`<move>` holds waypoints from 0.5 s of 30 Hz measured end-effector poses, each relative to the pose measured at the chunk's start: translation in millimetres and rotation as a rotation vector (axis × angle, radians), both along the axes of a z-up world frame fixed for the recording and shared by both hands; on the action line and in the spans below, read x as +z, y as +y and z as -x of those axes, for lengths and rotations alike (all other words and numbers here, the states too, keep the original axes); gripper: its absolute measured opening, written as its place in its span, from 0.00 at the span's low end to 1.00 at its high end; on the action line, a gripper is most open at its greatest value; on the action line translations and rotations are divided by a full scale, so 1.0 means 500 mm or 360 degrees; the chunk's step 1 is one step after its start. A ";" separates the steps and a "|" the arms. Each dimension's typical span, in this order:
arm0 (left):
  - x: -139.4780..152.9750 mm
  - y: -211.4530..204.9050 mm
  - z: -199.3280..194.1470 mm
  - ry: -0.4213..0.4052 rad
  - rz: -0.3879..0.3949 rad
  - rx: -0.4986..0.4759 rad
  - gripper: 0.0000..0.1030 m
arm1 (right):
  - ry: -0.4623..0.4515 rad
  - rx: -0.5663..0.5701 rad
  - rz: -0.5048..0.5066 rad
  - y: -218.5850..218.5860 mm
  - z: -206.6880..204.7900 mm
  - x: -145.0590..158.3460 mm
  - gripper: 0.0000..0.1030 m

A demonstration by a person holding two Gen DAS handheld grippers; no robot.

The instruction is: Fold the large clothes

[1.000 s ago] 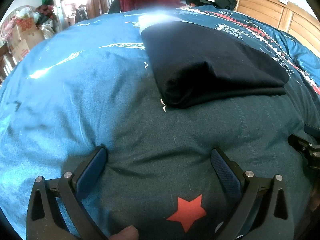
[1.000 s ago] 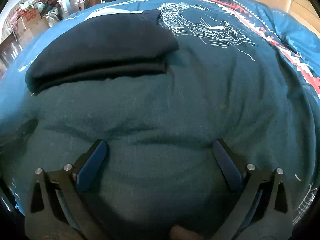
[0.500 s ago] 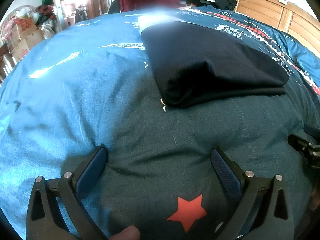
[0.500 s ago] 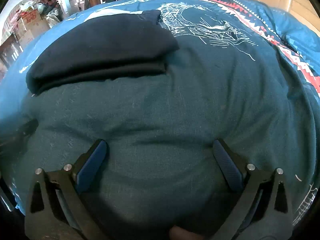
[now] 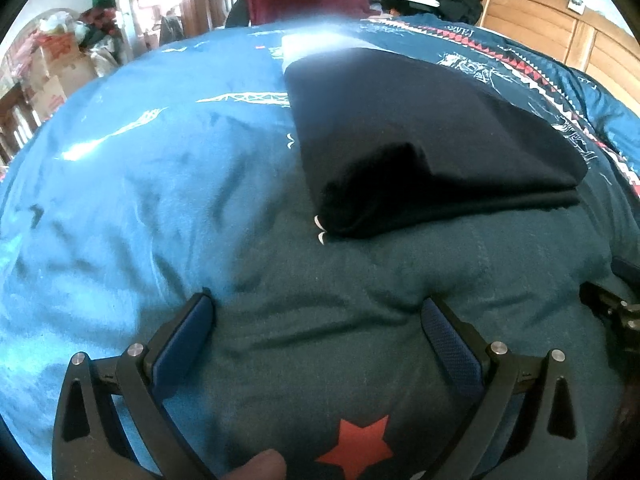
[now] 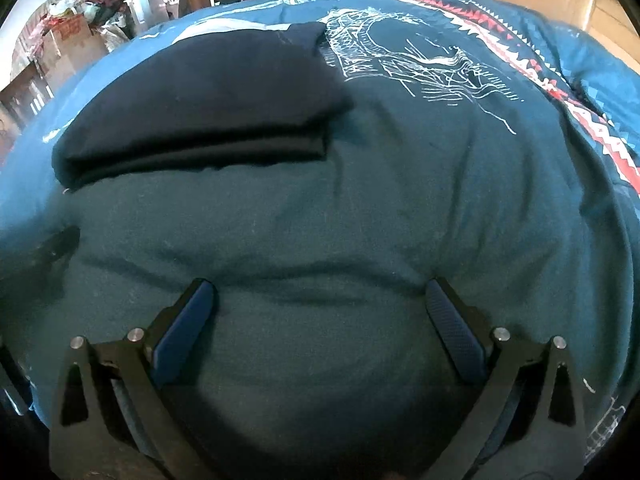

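Left wrist view: black garment (image 5: 420, 140), folded into a compact, thick rectangle of several layers, plain and unprinted, one soft crease dipping across its top. Near edge shows stacked folds; two small white marks sit at its near left corner. It lies flat on the bed, ahead of both claws and apart from them.

Right wrist view: same black garment (image 6: 200, 108), up and to the left, layered edge facing the camera.

Bed cover (image 5: 120, 200): teal-blue quilted fabric, wrinkled, with white line drawings, a red-and-white zigzag band (image 6: 560, 92) and a red star (image 5: 356, 448).

Left claw (image 5: 318, 320): jaws wide apart, nothing between them, blue pads low over the cover. Fingertip (image 5: 260, 466) at the bottom edge.

Right claw (image 6: 320, 300): jaws wide apart, holding nothing, low over the cover.

Wooden headboard (image 5: 560, 32) beyond; cardboard boxes (image 5: 52, 76) at far left.
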State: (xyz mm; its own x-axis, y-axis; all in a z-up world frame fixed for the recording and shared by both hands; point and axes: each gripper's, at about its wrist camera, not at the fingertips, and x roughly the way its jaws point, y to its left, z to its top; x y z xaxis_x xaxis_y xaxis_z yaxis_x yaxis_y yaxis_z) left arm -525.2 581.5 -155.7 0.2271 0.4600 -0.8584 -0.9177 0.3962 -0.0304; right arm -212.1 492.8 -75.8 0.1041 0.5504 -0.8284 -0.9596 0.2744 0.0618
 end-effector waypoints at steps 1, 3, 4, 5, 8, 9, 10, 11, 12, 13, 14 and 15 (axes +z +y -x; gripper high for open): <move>0.000 0.000 0.000 0.0001 -0.0001 0.0002 1.00 | -0.0009 0.0001 0.0005 0.000 0.002 0.000 1.00; 0.002 -0.001 -0.002 0.0011 -0.0007 0.0011 1.00 | -0.0025 0.0003 0.0010 -0.001 0.005 0.000 1.00; 0.001 -0.003 -0.001 0.0016 -0.0012 0.0018 1.00 | -0.0027 0.0002 0.0011 -0.002 0.005 -0.001 1.00; 0.002 -0.006 -0.001 0.0020 -0.0016 0.0029 1.00 | -0.0025 0.0002 0.0010 -0.002 0.005 0.000 1.00; 0.003 -0.020 -0.003 0.0047 -0.0042 0.0051 1.00 | -0.0024 0.0002 0.0009 -0.001 0.003 -0.001 1.00; 0.008 -0.023 -0.006 0.0066 -0.0056 0.0042 1.00 | -0.0023 0.0003 0.0009 -0.001 0.003 -0.001 1.00; 0.013 -0.024 -0.009 0.0078 -0.0070 0.0029 1.00 | -0.0023 0.0003 0.0010 -0.001 0.003 -0.001 1.00; 0.019 -0.023 -0.014 0.0091 -0.0086 0.0013 1.00 | -0.0024 0.0003 0.0009 -0.001 0.003 -0.001 1.00; 0.025 -0.018 -0.019 0.0097 -0.0097 -0.0001 1.00 | -0.0023 0.0002 0.0009 -0.001 0.003 -0.001 1.00; 0.034 -0.014 -0.024 0.0077 -0.0107 -0.0011 1.00 | -0.0023 0.0001 0.0009 -0.001 0.003 -0.001 1.00; 0.045 -0.006 -0.030 0.0043 -0.0124 -0.0008 1.00 | -0.0023 0.0000 0.0008 -0.001 0.003 0.000 1.00; 0.053 0.003 -0.037 0.0022 -0.0135 -0.0002 1.00 | -0.0025 0.0000 0.0008 0.000 0.003 0.000 1.00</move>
State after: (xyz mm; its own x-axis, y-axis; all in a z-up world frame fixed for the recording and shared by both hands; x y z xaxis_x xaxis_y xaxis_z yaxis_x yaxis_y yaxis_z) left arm -506.8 583.1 -129.2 0.2162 0.5311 -0.8193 -0.9173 0.3979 0.0159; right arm -213.7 492.6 -75.9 0.1171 0.5461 -0.8295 -0.9604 0.2749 0.0454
